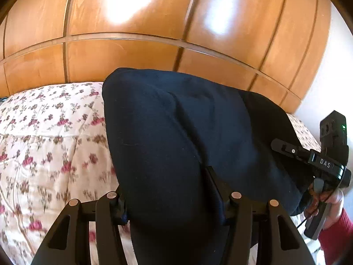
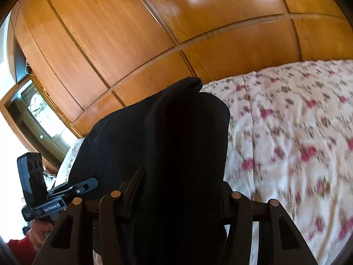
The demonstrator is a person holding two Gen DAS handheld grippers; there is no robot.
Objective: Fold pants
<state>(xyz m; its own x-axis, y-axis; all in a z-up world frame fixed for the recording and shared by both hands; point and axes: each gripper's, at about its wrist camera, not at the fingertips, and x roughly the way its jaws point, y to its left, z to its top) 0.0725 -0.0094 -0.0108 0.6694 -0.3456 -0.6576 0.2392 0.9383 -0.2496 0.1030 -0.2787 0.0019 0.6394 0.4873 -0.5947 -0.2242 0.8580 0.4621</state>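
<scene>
The dark navy pants (image 1: pixel 187 132) hang over a floral bedspread (image 1: pixel 48 143), held up by both grippers. My left gripper (image 1: pixel 167 190) is shut on the pants cloth, which drapes over and hides its fingertips. My right gripper (image 2: pixel 181 187) is shut on the pants (image 2: pixel 167 137) too, with cloth bunched between its fingers. The right gripper also shows in the left wrist view (image 1: pixel 286 149) at the pants' right edge. The left gripper shows in the right wrist view (image 2: pixel 86 185) at the pants' left edge.
A wooden wardrobe (image 1: pixel 154 44) with panelled doors stands behind the bed. A window or glass door (image 2: pixel 37 114) is at the far left of the right wrist view. A white wall (image 1: pixel 331 77) is at the right. A red sleeve (image 1: pixel 337 231) shows.
</scene>
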